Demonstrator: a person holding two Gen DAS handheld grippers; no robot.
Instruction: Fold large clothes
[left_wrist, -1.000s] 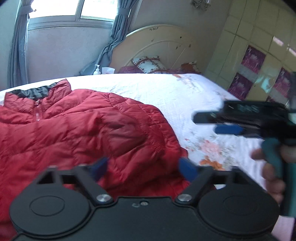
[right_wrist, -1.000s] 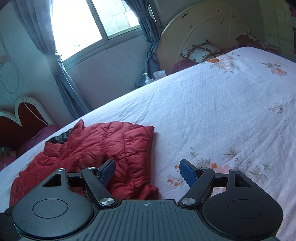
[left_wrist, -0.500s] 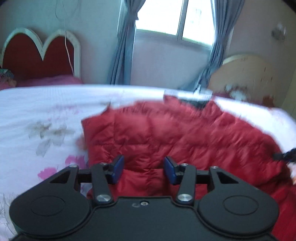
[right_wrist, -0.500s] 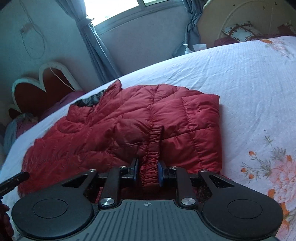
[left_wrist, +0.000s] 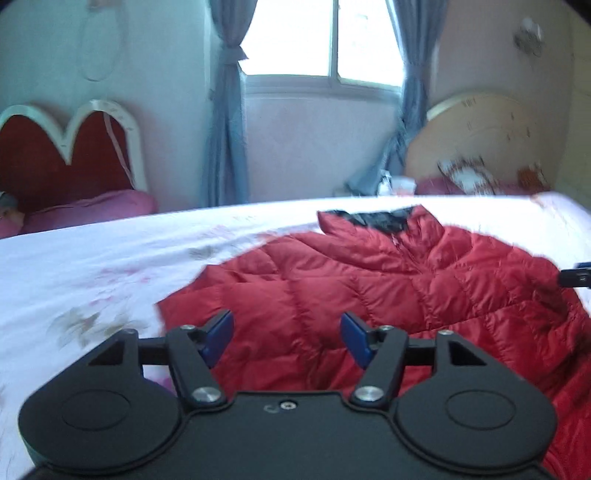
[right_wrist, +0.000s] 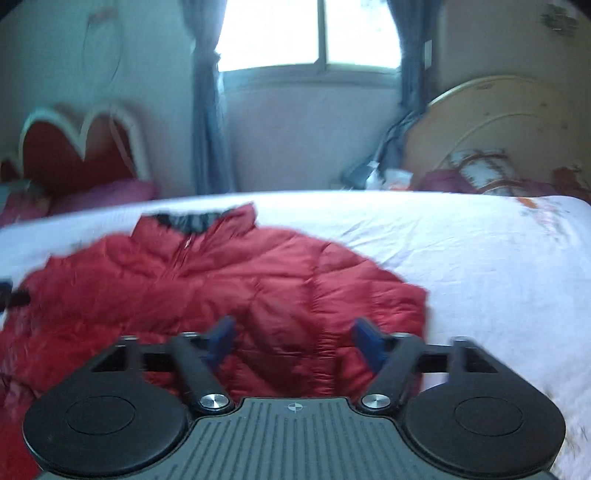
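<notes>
A red quilted puffer jacket (left_wrist: 388, 291) with a dark collar lining lies spread on the white floral bed sheet (left_wrist: 92, 273); it also shows in the right wrist view (right_wrist: 229, 288). My left gripper (left_wrist: 286, 338) is open and empty above the jacket's near left part. My right gripper (right_wrist: 293, 341) is open and empty above the jacket's near right part. The tip of the right gripper shows at the right edge of the left wrist view (left_wrist: 576, 277).
The bed's sheet (right_wrist: 480, 258) extends right of the jacket. A beige round headboard (right_wrist: 498, 122) with pillows stands at the back right, a red heart-shaped headboard (left_wrist: 66, 155) at the back left. A window (left_wrist: 321, 40) with blue curtains is behind.
My right gripper was shut on a fold of the jacket half a second ago and is now open, drawn back. My left gripper has opened wider. Both views have swung toward the window.
</notes>
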